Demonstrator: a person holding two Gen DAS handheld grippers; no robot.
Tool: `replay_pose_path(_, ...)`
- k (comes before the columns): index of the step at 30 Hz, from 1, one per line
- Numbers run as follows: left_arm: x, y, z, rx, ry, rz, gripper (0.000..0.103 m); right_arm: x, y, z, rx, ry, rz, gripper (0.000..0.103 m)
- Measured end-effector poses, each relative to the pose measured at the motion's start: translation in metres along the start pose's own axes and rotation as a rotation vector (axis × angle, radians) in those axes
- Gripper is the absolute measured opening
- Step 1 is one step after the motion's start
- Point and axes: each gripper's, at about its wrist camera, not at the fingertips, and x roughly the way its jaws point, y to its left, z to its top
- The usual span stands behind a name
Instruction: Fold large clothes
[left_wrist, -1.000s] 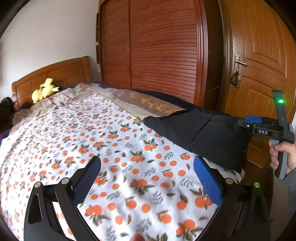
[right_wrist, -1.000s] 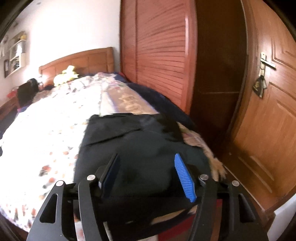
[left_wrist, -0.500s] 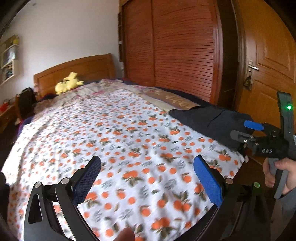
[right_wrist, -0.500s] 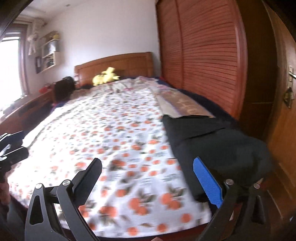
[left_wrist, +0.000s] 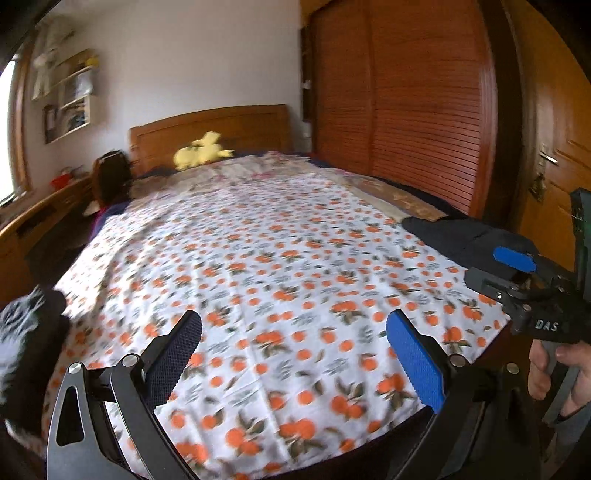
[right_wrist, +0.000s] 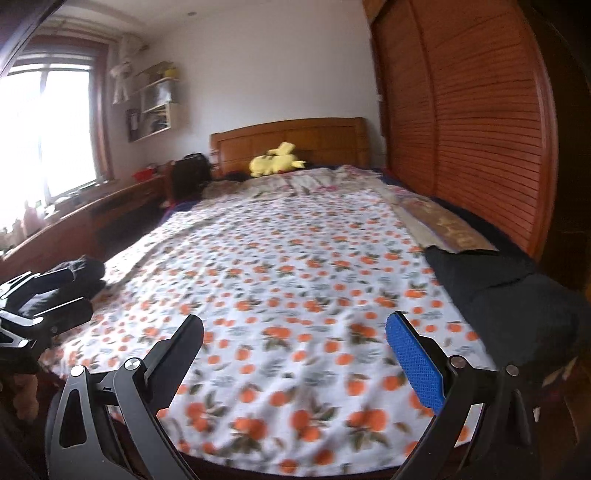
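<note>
Both sets of jaws spread wide, nothing between them. My left gripper (left_wrist: 291, 354) and my right gripper (right_wrist: 295, 354) hang over the foot of the bed, above bare bedspread (left_wrist: 277, 258), white with an orange-fruit print.

Right of my right jaws, at the bed's right foot corner: a dark garment (right_wrist: 509, 295), lying as a flat, squared bundle. I judge that one folded and set aside. In the left view it sits beyond and right of my left jaws, with my right gripper partly in front of it.

Left of my left jaws, at the bed's left edge: a dark-and-grey heap of cloth (left_wrist: 26, 343), rumpled, blurred. Probably the next garment to fold; I can't tell what kind. So one piece looks done and at least one is left, not yet picked up or spread out.

Beyond the jaws: the bedspread lies mostly smooth. Farther, a yellow plush toy (right_wrist: 275, 160) against the wooden headboard (right_wrist: 291, 138), and a dark bag (right_wrist: 190, 173) left of it. Louvred wardrobe doors (right_wrist: 472, 122) along the right. Bright window (right_wrist: 44, 129) and wall shelves (right_wrist: 155, 99) far left.
</note>
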Motion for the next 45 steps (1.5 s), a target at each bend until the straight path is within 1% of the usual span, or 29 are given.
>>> replay_pose_path(2, -0.008, 0.014, -0.006, -0.024, -0.001, 0.023, 0.101, 0.001, 0.015, 0.000, -0.005, -0.001, 0.030, 0.096)
replay_pose_path(6, -0.027, 0.040, -0.014, -0.052, -0.020, 0.102, 0.101, 0.001, 0.040, 0.001, -0.017, -0.008, 0.071, 0.096)
replay_pose_path(11, -0.048, 0.066, -0.017, -0.102, -0.040, 0.148, 0.101, -0.004, 0.072, 0.006, -0.033, -0.032, 0.115, 0.096)
replay_pose_path(14, -0.061, 0.077, -0.018, -0.114, -0.062, 0.184, 0.101, -0.009, 0.085, 0.010, -0.037, -0.050, 0.135, 0.096)
replay_pose_path(21, -0.089, 0.095, -0.018, -0.155, -0.117, 0.235, 0.101, -0.027, 0.109, 0.018, -0.055, -0.112, 0.144, 0.096)
replay_pose_path(28, -0.097, 0.101, -0.018, -0.170, -0.139, 0.258, 0.101, -0.031, 0.117, 0.017, -0.065, -0.117, 0.143, 0.096)
replay_pose_path(45, -0.092, 0.098, -0.020, -0.171, -0.133, 0.250, 0.101, -0.031, 0.116, 0.015, -0.067, -0.114, 0.138, 0.096)
